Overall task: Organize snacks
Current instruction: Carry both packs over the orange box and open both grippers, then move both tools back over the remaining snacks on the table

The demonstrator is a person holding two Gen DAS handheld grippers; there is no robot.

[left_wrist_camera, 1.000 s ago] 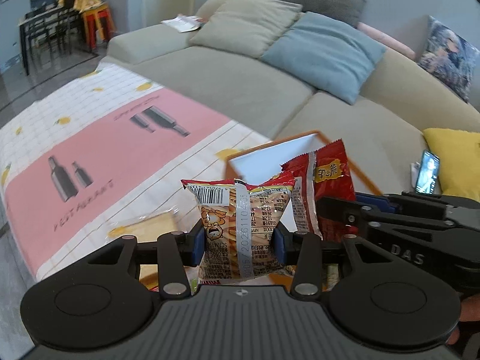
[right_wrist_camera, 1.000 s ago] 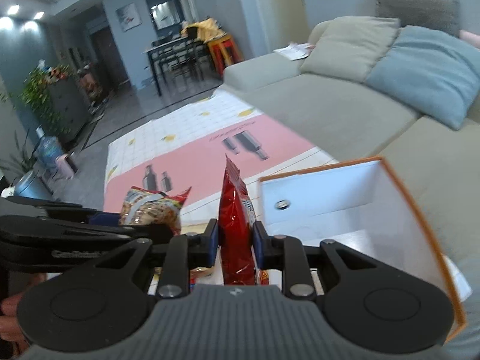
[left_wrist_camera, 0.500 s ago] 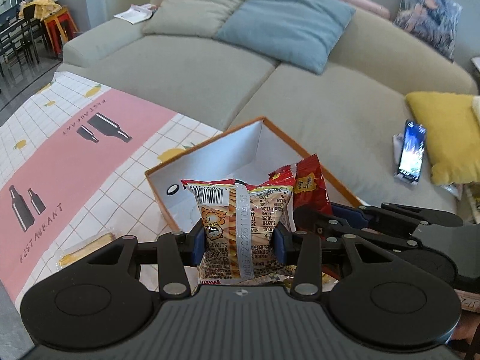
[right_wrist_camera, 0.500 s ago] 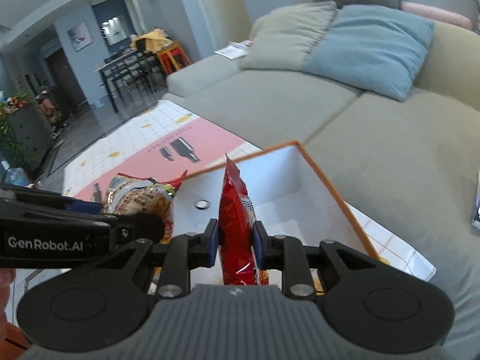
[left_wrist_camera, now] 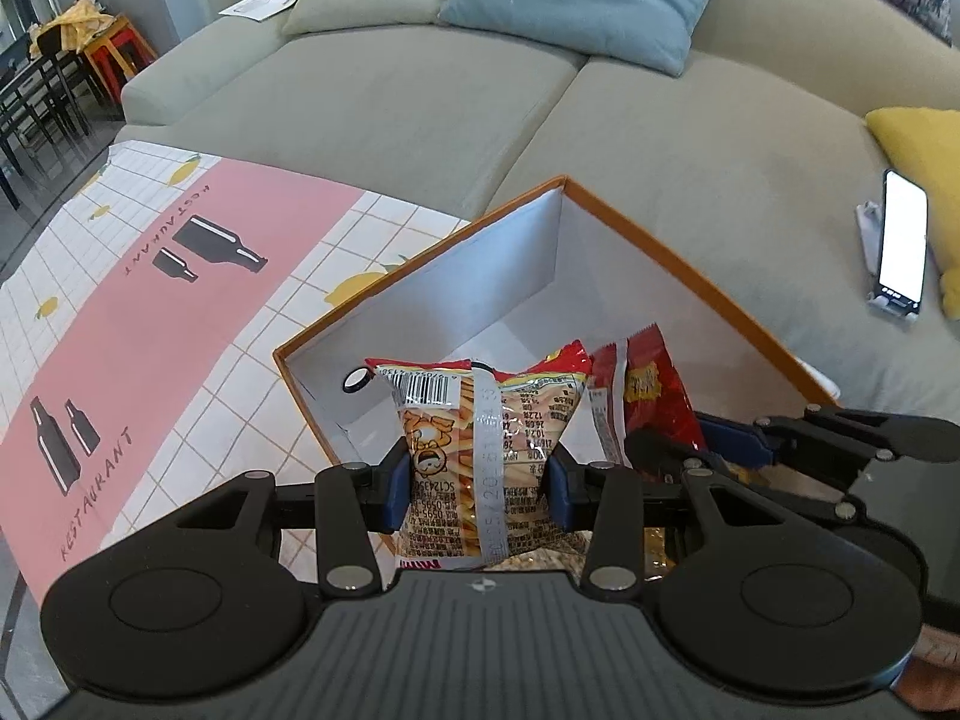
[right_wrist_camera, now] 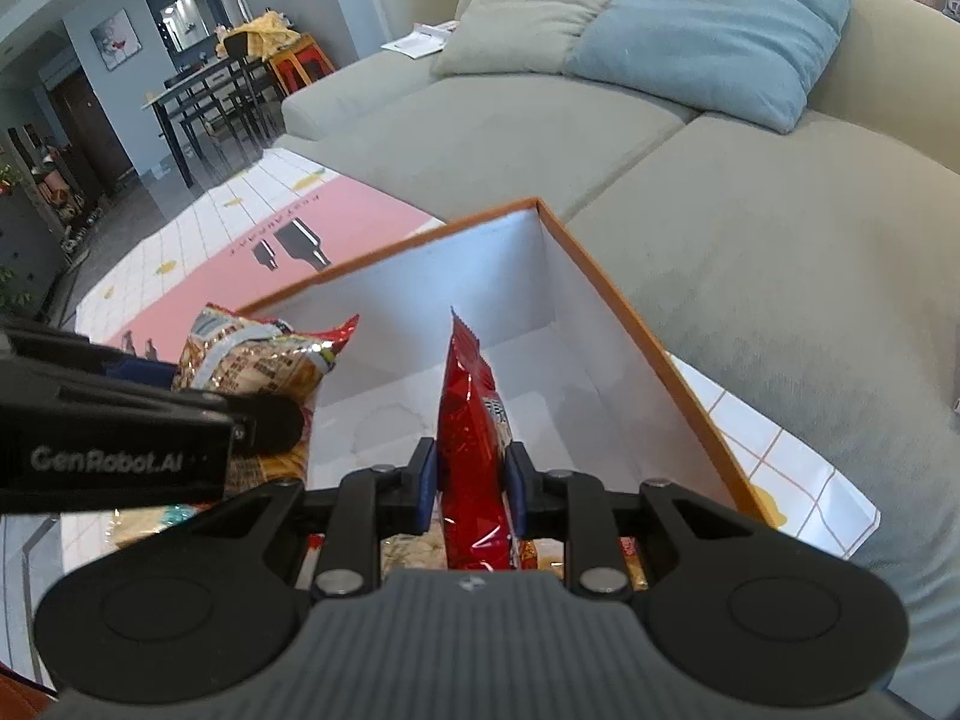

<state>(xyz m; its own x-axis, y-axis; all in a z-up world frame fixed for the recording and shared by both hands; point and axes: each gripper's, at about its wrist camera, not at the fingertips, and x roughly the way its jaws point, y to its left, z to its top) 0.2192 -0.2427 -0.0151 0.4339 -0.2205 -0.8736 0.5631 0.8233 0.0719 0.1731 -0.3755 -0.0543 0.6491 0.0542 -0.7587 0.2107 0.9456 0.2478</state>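
My left gripper (left_wrist_camera: pixel 480 483) is shut on an orange fries snack bag (left_wrist_camera: pixel 489 444) and holds it upright over the near part of an open white box with an orange rim (left_wrist_camera: pixel 672 252). My right gripper (right_wrist_camera: pixel 471 483) is shut on a red snack bag (right_wrist_camera: pixel 471 438), edge-on, above the same box (right_wrist_camera: pixel 606 294). The red bag (left_wrist_camera: pixel 651 396) shows to the right of the fries bag in the left wrist view. The fries bag (right_wrist_camera: pixel 264 360) and the left gripper's fingers (right_wrist_camera: pixel 264 420) show at the left in the right wrist view. The box floor looks bare.
The box stands on a table with a pink and white checked cloth (left_wrist_camera: pixel 150 312). A grey sofa (left_wrist_camera: pixel 420 102) with cushions lies behind it. A phone (left_wrist_camera: pixel 900 246) and a yellow cushion (left_wrist_camera: pixel 924 138) lie on the sofa at right. More snack packets (right_wrist_camera: pixel 414 546) lie under the grippers.
Both grippers have moved forward and tilted down with their bags, from in front of the box to over its opening. Both grips are unchanged.
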